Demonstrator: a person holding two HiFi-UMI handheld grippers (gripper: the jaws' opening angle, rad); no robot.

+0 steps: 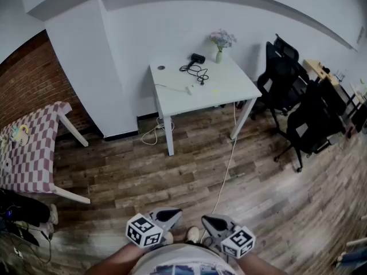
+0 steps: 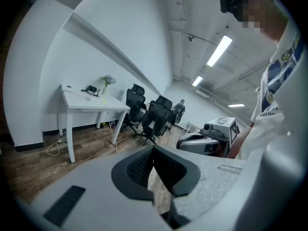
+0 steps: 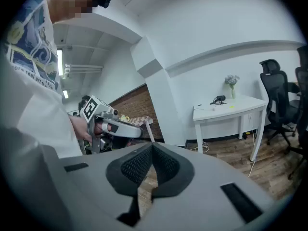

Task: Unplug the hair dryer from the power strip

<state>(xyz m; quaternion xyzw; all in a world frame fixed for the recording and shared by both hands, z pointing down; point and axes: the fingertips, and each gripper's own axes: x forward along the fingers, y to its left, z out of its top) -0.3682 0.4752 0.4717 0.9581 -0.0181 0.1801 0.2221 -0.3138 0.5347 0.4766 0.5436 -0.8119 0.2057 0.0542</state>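
The black hair dryer (image 1: 197, 57) lies at the back of a white table (image 1: 229, 87) far ahead of me, its black cord (image 1: 195, 70) coiled beside it. A small white power strip (image 1: 189, 89) rests nearer the table's front edge. Both grippers are held close to my body, well short of the table. The left gripper (image 1: 172, 215) and the right gripper (image 1: 207, 220) are shut with nothing between them. In the left gripper view the jaws (image 2: 153, 150) meet, and so do those in the right gripper view (image 3: 153, 146). The hair dryer (image 3: 220, 99) shows tiny on the far table.
A vase of flowers (image 1: 221, 42) stands at the table's back. A white cable (image 1: 225, 173) trails from the table across the wooden floor towards me. Black office chairs (image 1: 295, 105) crowd the right. A checked-cloth table (image 1: 34, 148) and a brick wall are at the left.
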